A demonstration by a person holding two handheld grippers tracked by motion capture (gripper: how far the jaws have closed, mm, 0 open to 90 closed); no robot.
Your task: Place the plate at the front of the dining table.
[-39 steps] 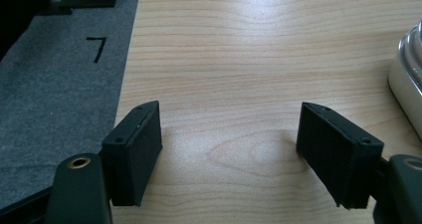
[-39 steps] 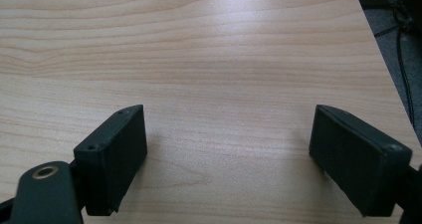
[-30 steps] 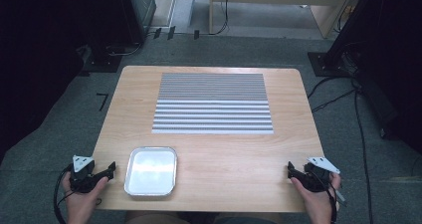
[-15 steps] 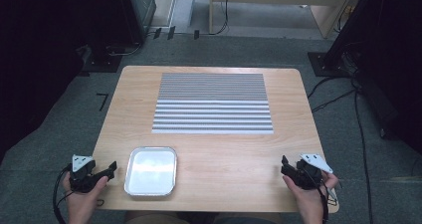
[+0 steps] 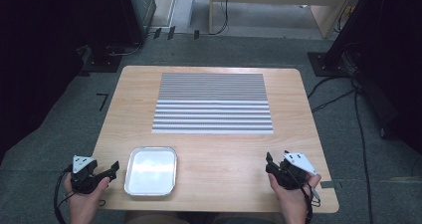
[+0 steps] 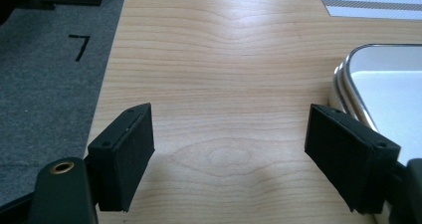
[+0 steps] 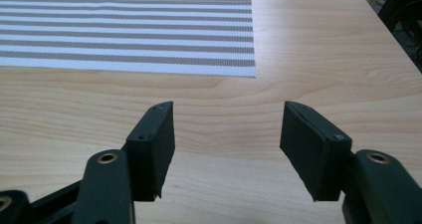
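Two grippers are in my hands at the near edge of the wooden table [image 5: 219,149], one at each corner. My left gripper [image 5: 113,168] sits by the near left corner, its jaws spread wide with nothing but bare wood between them. Seen along those jaws in the left gripper view [image 6: 229,149], the metal tray [image 6: 383,79] lies just beside the right-hand jaw, its rounded rim close to the pad; I cannot tell whether they touch. From the high view the tray [image 5: 151,191] rests flat near the table's front edge, just to the right of my left gripper and well apart from my right one.

My right gripper [image 5: 269,160] is over the near right part of the table, tips pointing toward the far side. Its jaws have just been closing, yet a clear gap remains between them, and nothing is in it, as the right gripper view [image 7: 226,139] shows. Beyond those jaws lies the striped mat [image 7: 124,30], flat in the middle of the far half of the table [image 5: 213,103].
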